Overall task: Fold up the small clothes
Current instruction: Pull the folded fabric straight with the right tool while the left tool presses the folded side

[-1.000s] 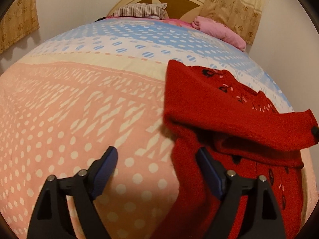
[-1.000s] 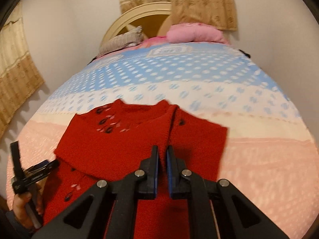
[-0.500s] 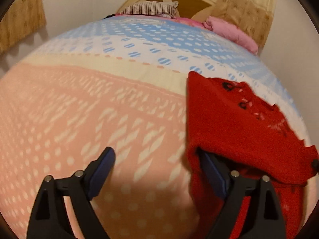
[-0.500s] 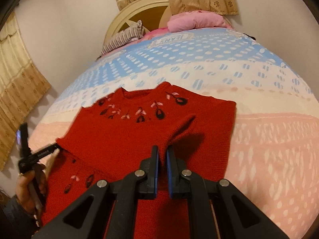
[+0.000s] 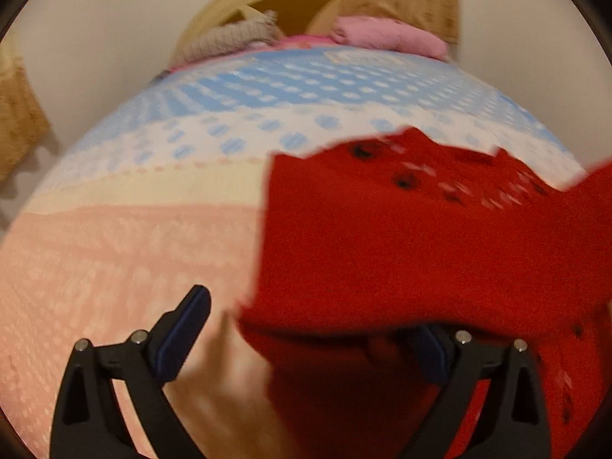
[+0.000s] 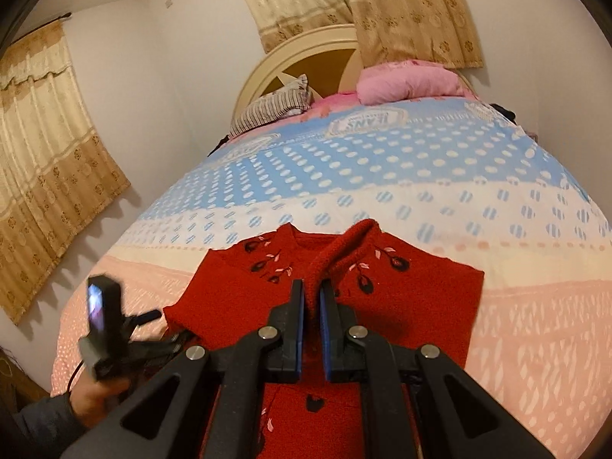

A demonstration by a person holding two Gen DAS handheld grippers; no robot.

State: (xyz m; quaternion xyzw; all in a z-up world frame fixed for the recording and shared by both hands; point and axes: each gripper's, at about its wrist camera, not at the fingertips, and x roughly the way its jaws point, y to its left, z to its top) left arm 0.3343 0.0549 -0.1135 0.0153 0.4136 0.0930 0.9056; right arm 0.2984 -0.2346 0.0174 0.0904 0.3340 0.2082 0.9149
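Red sleeve in right jaws: the right gripper has its blue-padded fingers pressed almost together on a ridge of red knitted cloth, which rises between them toward the collar.
Left jaws: the left gripper stands spread wide and is opening; a fold of the garment's edge lies between the fingers, but the pads do not press on it.
Person: a hand in a grey sleeve holds the left tool at the sweater's left side.
Garment: the small red knitted sweater with dark embroidered flowers lies flat on the bed, collar away from the person, on the pink part of the cover.
Handling, as a judgement: the knit looks soft, thick and light; it will sag and stretch when lifted, and it should not slip from rubber pads. A good hold seems to be at a hem, cuff or shoulder seam, where the cloth is doubled.
Bed: the pink, cream and blue dotted quilt cover is under the sweater.
Far end: a striped pillow and a pink pillow rest against the round cream headboard.
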